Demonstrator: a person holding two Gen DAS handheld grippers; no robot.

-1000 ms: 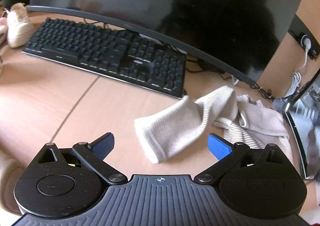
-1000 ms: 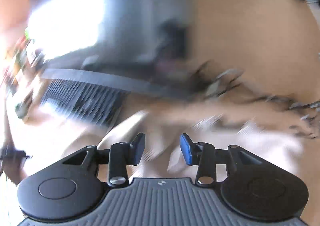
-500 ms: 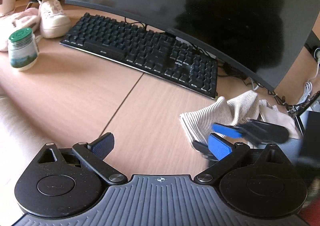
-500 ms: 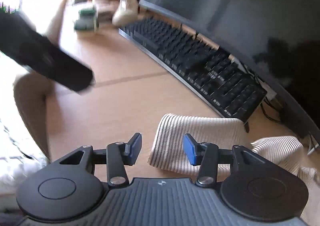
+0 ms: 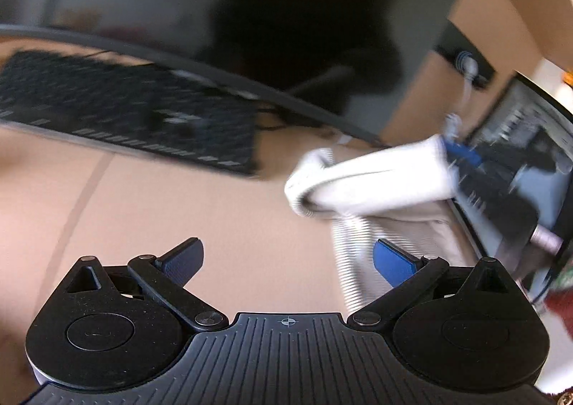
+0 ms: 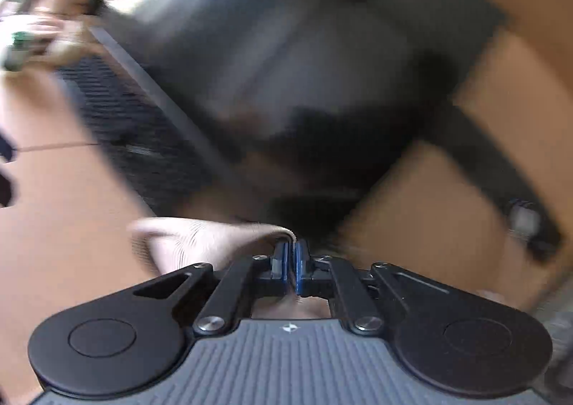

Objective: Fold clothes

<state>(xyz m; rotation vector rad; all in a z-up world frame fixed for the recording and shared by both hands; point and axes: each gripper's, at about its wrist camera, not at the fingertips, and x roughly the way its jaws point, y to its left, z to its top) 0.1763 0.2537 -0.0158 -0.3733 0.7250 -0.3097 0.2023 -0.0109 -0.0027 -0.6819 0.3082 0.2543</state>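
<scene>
One gripper point(image 6: 290, 254) pinches the ribbed cloth point(image 6: 200, 244); containers blurred.

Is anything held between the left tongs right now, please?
No, the left tongs stand wide open over bare desk, with the ribbed garment off to their right.

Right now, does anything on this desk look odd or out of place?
Yes: a beige ribbed garment lies crumpled beside the keyboard, which is no usual place for clothes. The right gripper pinches one edge of it.
</scene>
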